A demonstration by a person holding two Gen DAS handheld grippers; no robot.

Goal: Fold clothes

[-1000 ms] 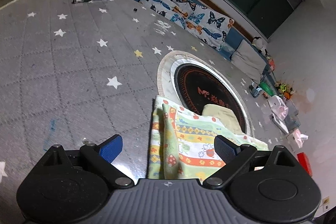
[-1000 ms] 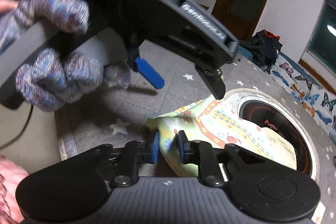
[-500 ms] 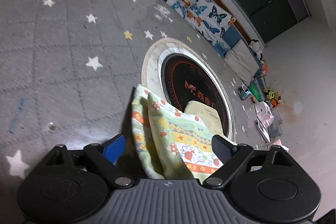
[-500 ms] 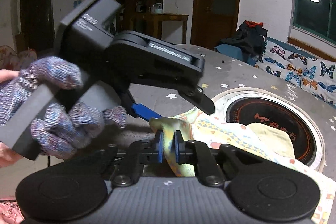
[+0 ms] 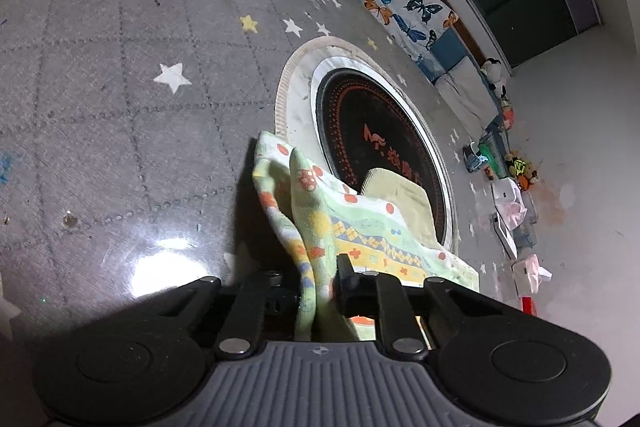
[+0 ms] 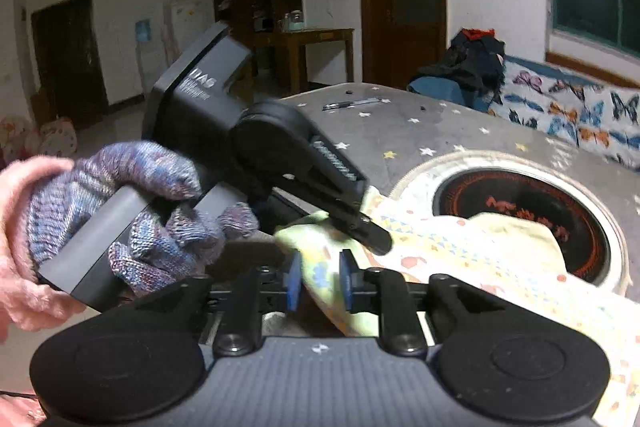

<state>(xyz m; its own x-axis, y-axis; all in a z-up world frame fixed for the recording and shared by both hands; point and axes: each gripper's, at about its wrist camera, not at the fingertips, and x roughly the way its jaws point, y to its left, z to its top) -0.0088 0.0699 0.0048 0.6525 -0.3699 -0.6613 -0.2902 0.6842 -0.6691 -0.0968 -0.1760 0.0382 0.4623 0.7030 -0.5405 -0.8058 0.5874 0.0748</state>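
Both tongs clamp 1 patterned garment: the left tongs (image 5: 318, 279) pinch a bunched edge of the printed cloth (image 5: 360, 227), and the right tongs (image 6: 319, 281) grip a neighbouring gathered corner, just beside the left unit held in a gloved hand (image 6: 132, 211). The garment trails from the tongs onto the star-printed surface (image 5: 120, 87), its far part lying over the round inset cooktop (image 5: 372, 131). Likely risk: since each grip holds bunched layers, 1 layer may slip free during the lift, skewing the fold; the trailing end could also drag on the cooktop rim.
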